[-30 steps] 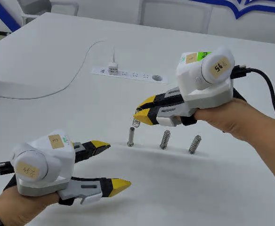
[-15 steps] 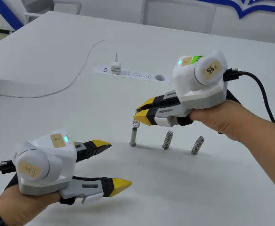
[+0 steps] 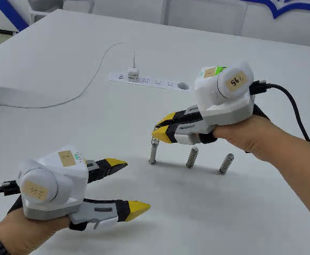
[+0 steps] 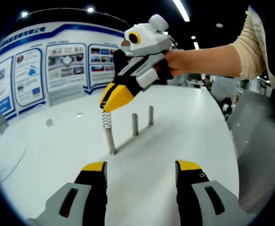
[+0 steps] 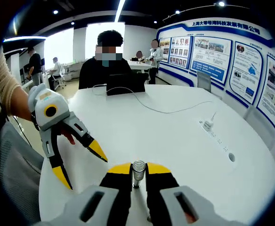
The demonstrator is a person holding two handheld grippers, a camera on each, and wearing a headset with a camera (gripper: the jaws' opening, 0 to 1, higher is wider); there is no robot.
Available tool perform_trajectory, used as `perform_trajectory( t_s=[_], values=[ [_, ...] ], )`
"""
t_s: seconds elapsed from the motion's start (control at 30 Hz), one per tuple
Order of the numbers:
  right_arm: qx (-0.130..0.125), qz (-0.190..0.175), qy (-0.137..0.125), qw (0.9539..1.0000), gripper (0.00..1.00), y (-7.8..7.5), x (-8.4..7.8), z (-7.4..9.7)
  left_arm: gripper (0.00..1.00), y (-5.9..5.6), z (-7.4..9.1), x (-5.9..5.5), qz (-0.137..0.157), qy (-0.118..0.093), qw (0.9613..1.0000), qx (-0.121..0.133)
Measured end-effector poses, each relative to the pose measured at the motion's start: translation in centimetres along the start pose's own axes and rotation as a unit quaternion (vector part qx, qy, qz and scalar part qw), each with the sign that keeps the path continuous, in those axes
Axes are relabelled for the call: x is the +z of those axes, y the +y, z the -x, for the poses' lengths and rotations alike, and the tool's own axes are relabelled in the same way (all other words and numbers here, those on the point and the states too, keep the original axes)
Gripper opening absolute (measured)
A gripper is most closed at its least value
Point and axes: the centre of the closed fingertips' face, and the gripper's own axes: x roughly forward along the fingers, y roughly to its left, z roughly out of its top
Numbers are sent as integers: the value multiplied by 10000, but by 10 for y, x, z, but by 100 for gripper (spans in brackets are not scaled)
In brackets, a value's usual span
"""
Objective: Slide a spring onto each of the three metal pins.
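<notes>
spring [image 3: 155, 142] and pin [image 3: 153, 154] had come into line: a second before, the spring hung above and a little aside of the bare pin; now its lower end met the pin's tip, though we could not tell if any coils were on. the right gripper [image 3: 158, 133] had its jaws clamped on the spring's upper part. the left gripper [image 3: 135, 185] hovered over the worktop [image 3: 224, 212], jaws apart, empty. the middle spring [image 3: 192, 157] and end spring [image 3: 226, 163] already sat on their pins, so we judged only lowering and release remained.
</notes>
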Motion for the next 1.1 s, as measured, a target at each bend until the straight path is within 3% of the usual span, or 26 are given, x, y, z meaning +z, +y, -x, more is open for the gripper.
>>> perform_trajectory(
  t_s=[0.77, 1.1],
  values=[
    [1, -150, 151, 9998, 12, -2, -20, -17, 59, 1, -1, -3, 47, 26, 10000, -12],
    [-109, -234, 255, 9993, 12, -4, -31, -24, 58, 2, -1, -4, 57, 53, 10000, -10]
  ],
)
